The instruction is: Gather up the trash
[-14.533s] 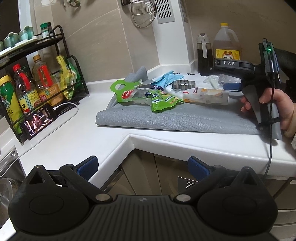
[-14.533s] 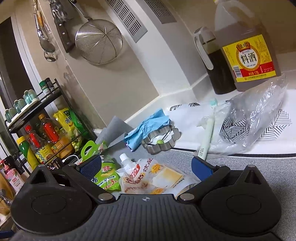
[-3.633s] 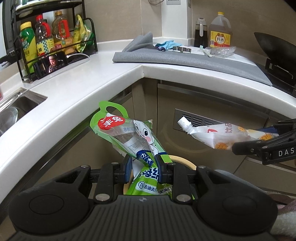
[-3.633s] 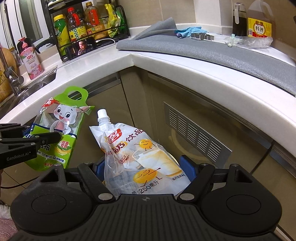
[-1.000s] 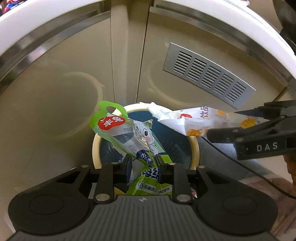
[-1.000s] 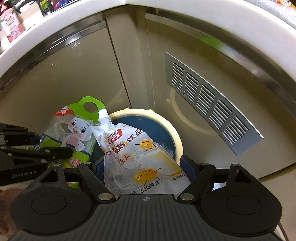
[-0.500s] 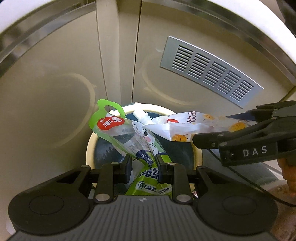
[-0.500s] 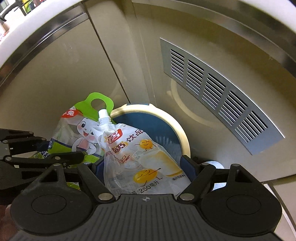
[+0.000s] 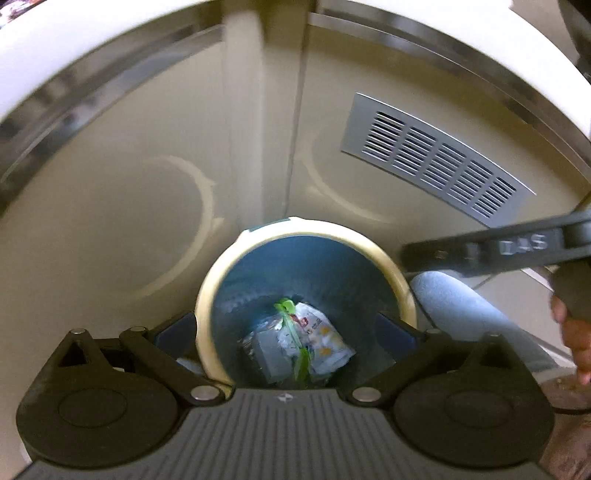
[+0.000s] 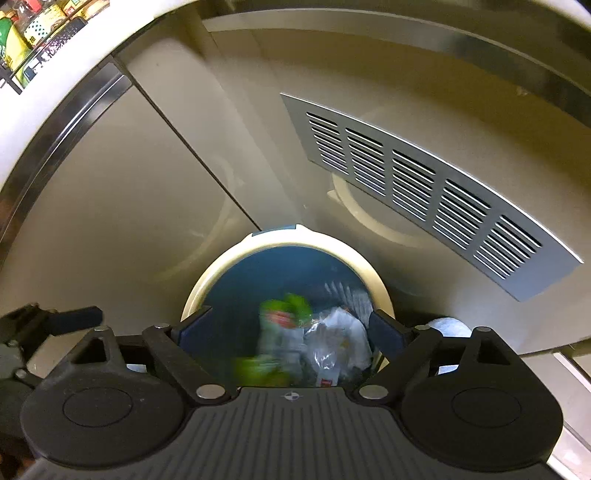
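Note:
A round bin with a cream rim (image 9: 214, 280) and blue inside stands on the floor against the cabinets; it also shows in the right wrist view (image 10: 207, 280). The green rabbit pouch (image 9: 301, 363) and the white drink pouch (image 9: 325, 347) lie at its bottom. In the right wrist view the green pouch (image 10: 277, 332) is blurred beside the white pouch (image 10: 336, 343). My left gripper (image 9: 286, 330) is open and empty above the bin. My right gripper (image 10: 291, 328) is open and empty above it too, and shows at the right of the left wrist view (image 9: 480, 251).
Beige cabinet doors (image 9: 110, 221) and a metal vent grille (image 9: 436, 162) stand behind the bin. The white countertop edge (image 10: 55, 74) runs overhead, with bottles on a rack (image 10: 22, 33) at the top left. A pale grey roll (image 9: 461, 314) lies right of the bin.
Both grippers have opened and let go of their pouches. The green pouch and the white drink pouch have dropped into the bin.

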Motion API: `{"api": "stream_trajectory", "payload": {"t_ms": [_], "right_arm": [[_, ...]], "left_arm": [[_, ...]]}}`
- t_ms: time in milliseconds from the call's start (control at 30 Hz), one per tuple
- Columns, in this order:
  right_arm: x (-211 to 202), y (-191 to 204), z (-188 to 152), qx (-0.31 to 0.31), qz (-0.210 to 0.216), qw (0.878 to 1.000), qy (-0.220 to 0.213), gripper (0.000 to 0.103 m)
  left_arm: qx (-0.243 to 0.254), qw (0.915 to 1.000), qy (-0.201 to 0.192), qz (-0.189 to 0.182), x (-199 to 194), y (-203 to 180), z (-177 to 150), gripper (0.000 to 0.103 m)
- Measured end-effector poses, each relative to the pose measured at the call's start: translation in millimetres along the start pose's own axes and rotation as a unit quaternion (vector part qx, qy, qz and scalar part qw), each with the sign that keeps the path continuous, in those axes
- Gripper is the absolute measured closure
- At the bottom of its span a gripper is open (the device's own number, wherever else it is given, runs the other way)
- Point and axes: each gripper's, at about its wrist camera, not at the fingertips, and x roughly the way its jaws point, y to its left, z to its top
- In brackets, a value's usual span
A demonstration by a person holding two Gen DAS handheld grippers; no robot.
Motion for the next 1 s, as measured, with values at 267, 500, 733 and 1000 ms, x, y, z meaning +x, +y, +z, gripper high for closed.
{"api": "stream_trajectory", "payload": {"t_ms": [267,500,733,1000], "right_arm": [[-47.0,-6.7,-27.3,0.001,-0.005,1.000,-0.009,0.010],[-82.7,9.4,-38.6,-0.071,-0.026,0.995,-0.065,0.008],[-93.2,15.5,-40.8,-0.096,-0.025,0.991,-0.084,0.008],[-83.8,17.8,-45.0,-0.097,-0.030,0.990,-0.095,0.008]], "left_arm": [[-0.038,0.9993,0.005,0.007,-34.1,0.9,-32.7,0.000],[-0.017,0.9974,-0.056,0.042,-67.3,-7.9,-34.5,0.000],[0.003,0.9948,-0.085,0.055,-87.6,-16.9,-38.9,0.000],[0.004,0.9922,-0.106,0.065,-102.7,-16.8,-41.3,0.000]]}}
